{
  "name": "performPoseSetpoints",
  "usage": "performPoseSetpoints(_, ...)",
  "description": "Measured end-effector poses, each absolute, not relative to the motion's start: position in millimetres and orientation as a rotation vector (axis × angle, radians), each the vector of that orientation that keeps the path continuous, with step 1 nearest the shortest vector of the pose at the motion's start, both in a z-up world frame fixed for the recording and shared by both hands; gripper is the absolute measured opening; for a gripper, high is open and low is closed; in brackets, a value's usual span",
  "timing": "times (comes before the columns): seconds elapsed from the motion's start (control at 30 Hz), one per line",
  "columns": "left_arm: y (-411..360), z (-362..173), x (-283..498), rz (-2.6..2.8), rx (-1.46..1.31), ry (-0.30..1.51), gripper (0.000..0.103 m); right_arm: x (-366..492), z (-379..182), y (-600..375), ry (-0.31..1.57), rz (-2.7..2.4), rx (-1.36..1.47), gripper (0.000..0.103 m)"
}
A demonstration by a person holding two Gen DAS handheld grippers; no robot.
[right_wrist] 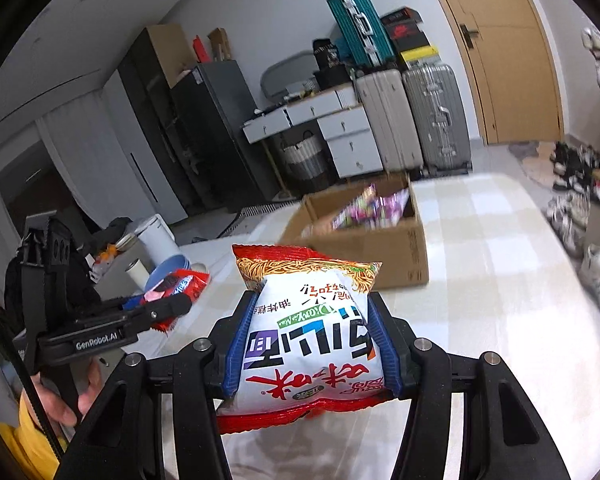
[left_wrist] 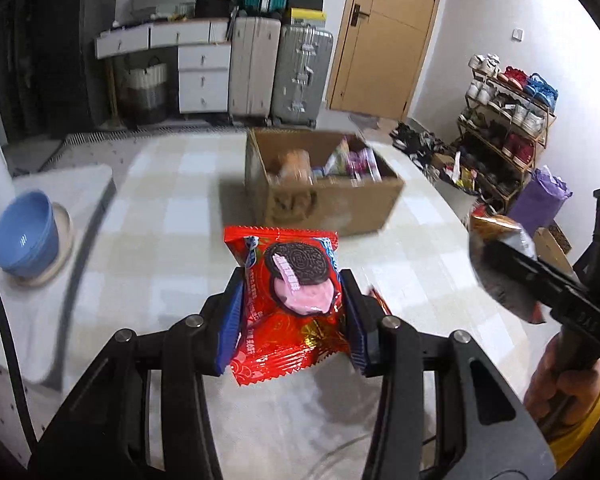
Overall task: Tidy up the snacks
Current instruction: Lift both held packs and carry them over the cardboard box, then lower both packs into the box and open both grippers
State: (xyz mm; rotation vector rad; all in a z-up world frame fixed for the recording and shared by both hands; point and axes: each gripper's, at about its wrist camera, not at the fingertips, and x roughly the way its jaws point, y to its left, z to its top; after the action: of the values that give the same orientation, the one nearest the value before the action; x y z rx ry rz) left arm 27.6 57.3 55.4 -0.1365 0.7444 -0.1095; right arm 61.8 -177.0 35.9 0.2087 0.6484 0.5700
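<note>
Snack box: open cardboard box (left_wrist: 332,204) on checked bench (left_wrist: 172,208), partly filled, bare bench around it.
Left gripper (left_wrist: 292,312): jaws clamp red cookie packet (left_wrist: 288,296).
Right gripper (right_wrist: 312,340): jaws clamp noodle packet (right_wrist: 312,332).

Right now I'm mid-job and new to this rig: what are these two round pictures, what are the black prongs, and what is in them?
Each picture comes from a fisheye camera mounted on a hand-held two-finger gripper, looking forward along its black fingers. A person holds one in each hand.

In the left wrist view, the left gripper is shut on a red cookie packet with a dark sandwich biscuit printed on it. In the right wrist view, the right gripper is shut on a white and red instant noodle bag. Each gripper also shows at the edge of the other's picture.

Ahead, on the pale checked tablecloth, stands an open brown cardboard box already holding some snack packets. A blue plastic bowl sits to the left.
</note>
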Motion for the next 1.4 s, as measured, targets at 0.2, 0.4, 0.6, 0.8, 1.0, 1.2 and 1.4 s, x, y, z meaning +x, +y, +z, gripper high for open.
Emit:
performPoseSetpoints(0.2,66.6,88.5,79.0,-0.158,-0.178,0.739,0.042,110.1,71.6,-170.4,0.585,0.59,0.207,0.054)
performPoseSetpoints(0.4,59.6,104.6,150.6,-0.176,-0.125,0.755,0.042,181.5,90.9,-154.8,0.583,0.59,0.157,0.054)
performPoseSetpoints(0.6,50.8,82.9,243.0,-0.259,-0.164,0.875,0.042,265.9,83.2,-142.0,0.674,0.58,0.166,0.054)
performPoseSetpoints(0.8,39.2,53.6,298.5,-0.276,-0.132,0.972,0.042,344.6,44.6,-134.0,0.832,0.564,0.219,0.054)
performPoseSetpoints(1.0,33.6,25.2,327.9,-0.304,-0.159,1.028,0.042,381.9,7.8,-125.1,0.941,0.554,0.162,0.054)
performPoseSetpoints(1.2,21.2,-11.6,352.3,-0.293,-0.126,1.07,0.042,389.7,-20.5,-118.1,1.013,0.556,0.136,0.054)
performPoseSetpoints(1.4,18.8,-34.8,362.0,-0.275,-0.086,1.072,0.042,390.9,-34.5,-107.1,1.042,0.538,0.057,0.054)
